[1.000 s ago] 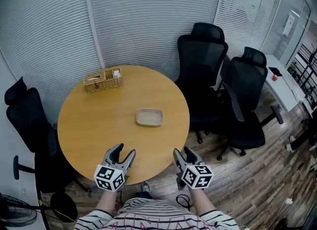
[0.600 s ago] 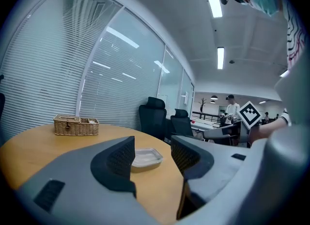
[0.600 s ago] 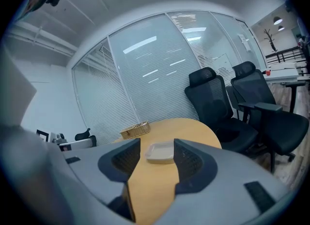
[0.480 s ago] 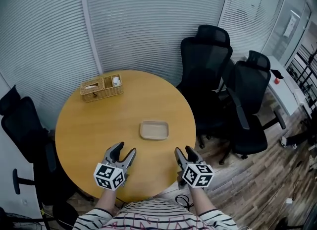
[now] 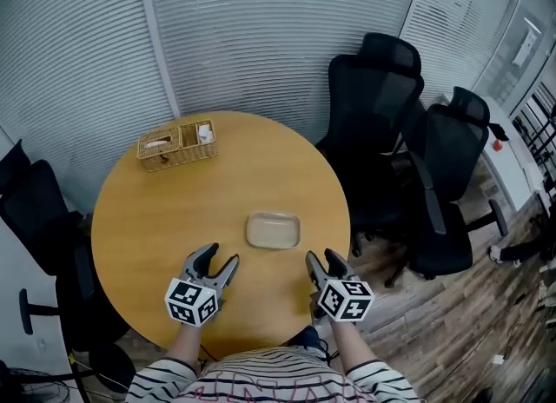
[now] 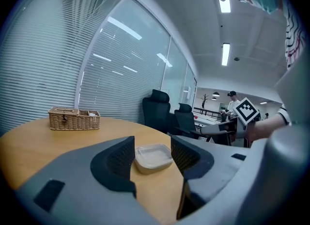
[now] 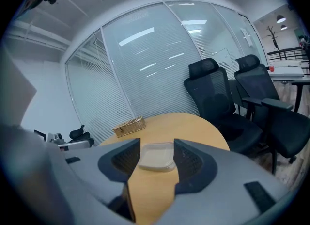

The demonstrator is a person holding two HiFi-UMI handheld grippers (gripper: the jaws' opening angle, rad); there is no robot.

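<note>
The round wooden table (image 5: 156,210) spreads before me, with black office chairs (image 5: 382,97) beyond its right side and a wicker basket (image 5: 177,145) near its far left rim. A shallow clear container (image 5: 273,230) lies flat nearer me, ahead of and between my left gripper (image 5: 219,254) and right gripper (image 5: 321,256). Both hover at the near edge with jaws spread wide, gripping nothing.

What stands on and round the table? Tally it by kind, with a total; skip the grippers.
Wicker basket: 1
Plastic container: 1
Black office chairs: 3
Total: 5
</note>
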